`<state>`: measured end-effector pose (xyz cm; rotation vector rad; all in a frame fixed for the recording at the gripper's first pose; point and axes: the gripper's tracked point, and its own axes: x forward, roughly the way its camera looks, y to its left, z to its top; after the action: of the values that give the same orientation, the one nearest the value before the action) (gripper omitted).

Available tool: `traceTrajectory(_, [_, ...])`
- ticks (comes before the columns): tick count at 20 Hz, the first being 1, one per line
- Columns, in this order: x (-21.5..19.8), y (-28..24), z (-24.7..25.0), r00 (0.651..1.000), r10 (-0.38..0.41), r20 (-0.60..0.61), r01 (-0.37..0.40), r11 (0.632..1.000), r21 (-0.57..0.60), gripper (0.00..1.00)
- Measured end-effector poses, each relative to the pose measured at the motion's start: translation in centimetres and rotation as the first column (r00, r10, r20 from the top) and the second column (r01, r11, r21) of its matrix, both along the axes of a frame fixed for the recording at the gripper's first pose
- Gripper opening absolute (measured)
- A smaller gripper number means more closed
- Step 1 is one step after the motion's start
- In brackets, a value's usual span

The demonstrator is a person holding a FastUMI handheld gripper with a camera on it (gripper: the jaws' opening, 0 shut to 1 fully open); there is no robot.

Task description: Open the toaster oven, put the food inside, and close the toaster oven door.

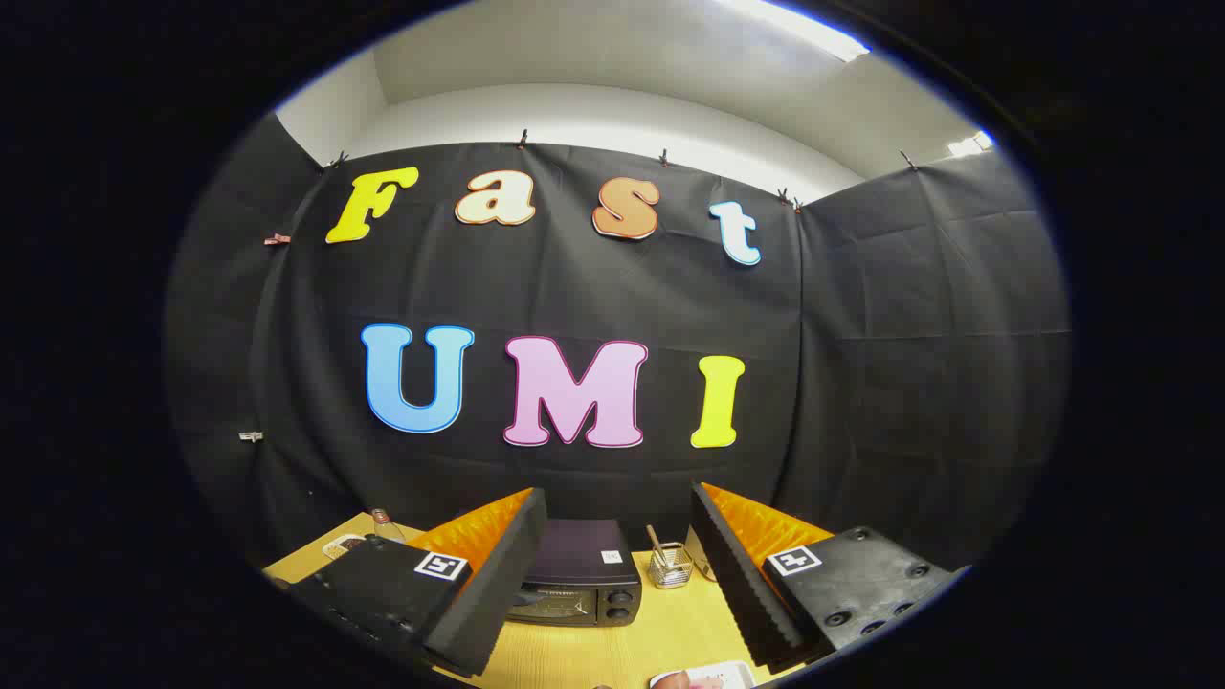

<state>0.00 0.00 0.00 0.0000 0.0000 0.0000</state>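
My gripper [617,522] is held high above the wooden table [593,655], its two black fingers [498,574] with orange sides spread wide apart and nothing between them. Below and beyond the fingers, between them, stands the dark toaster oven [584,574] with its door shut and two knobs on its right side. Just under the right finger, a white plate [713,675] with pinkish food [679,680] on it peeks in at the near table edge; most of it is cut off.
A wire mesh cup [670,566] with sticks in it stands right of the oven. Behind the left finger are a small glass bottle [385,524] and a little dish [341,546]. Black cloth walls close the table's back and sides.
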Motion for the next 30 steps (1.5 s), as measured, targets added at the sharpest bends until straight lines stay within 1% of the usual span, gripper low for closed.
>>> traceTrajectory(21, [-0.6,0.5,0.1,1.000,0.007,0.002,-0.007,1.000,0.006,0.97])
traceTrajectory(26, [0.1,2.2,-1.6,0.999,0.035,-0.031,-0.035,0.999,0.014,0.97])
traceTrajectory(28, [1.0,3.1,-3.0,0.997,0.037,-0.066,-0.035,0.999,0.020,0.97])
traceTrajectory(30, [2.2,4.7,-5.0,0.992,0.057,-0.109,-0.055,0.998,0.024,0.97])
